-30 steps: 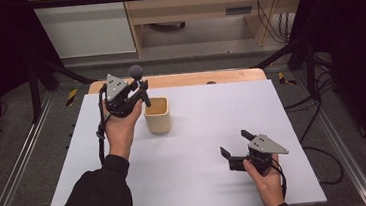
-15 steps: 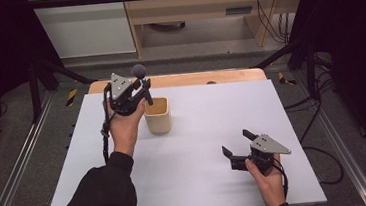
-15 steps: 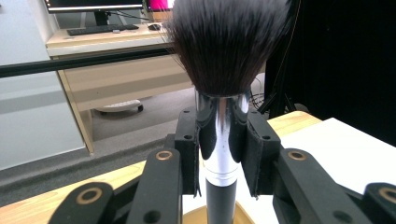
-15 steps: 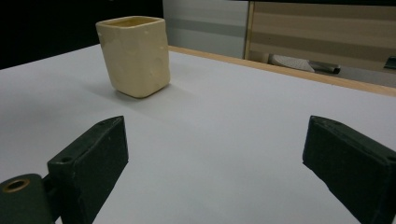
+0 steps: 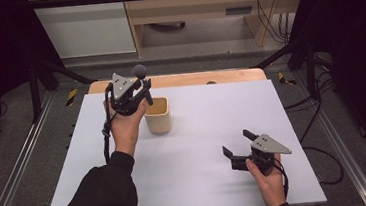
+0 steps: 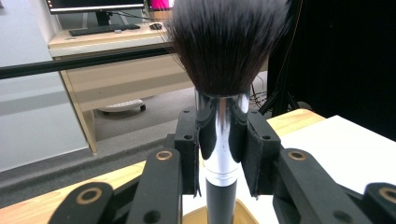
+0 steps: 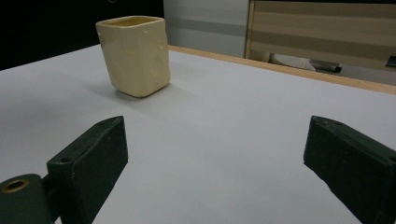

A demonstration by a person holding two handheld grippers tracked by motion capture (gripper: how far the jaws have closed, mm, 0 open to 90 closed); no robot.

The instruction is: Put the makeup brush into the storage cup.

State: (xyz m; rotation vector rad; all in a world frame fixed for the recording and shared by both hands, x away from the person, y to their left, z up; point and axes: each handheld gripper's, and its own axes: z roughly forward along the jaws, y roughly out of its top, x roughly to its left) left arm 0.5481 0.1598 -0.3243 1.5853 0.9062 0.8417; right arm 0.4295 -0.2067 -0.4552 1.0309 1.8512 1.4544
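white table [image 5: 202,176]; left fingers [image 6: 223,140] grip brush [image 6: 229,42]; right fingers [image 7: 224,163] wide apart, empty.

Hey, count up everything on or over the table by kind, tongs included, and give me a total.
Makeup brush: 1, clamped upright in the left tongs
Cream cup: 1
Tongs: 2, the right tongs open and empty
Total: 4

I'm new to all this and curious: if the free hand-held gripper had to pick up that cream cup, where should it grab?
Probably across two opposite flat walls of the cream cup, coming from the side. It stands upright and squarish, so flat sides suit the right hand-held gripper, whose jaws are spread wide.
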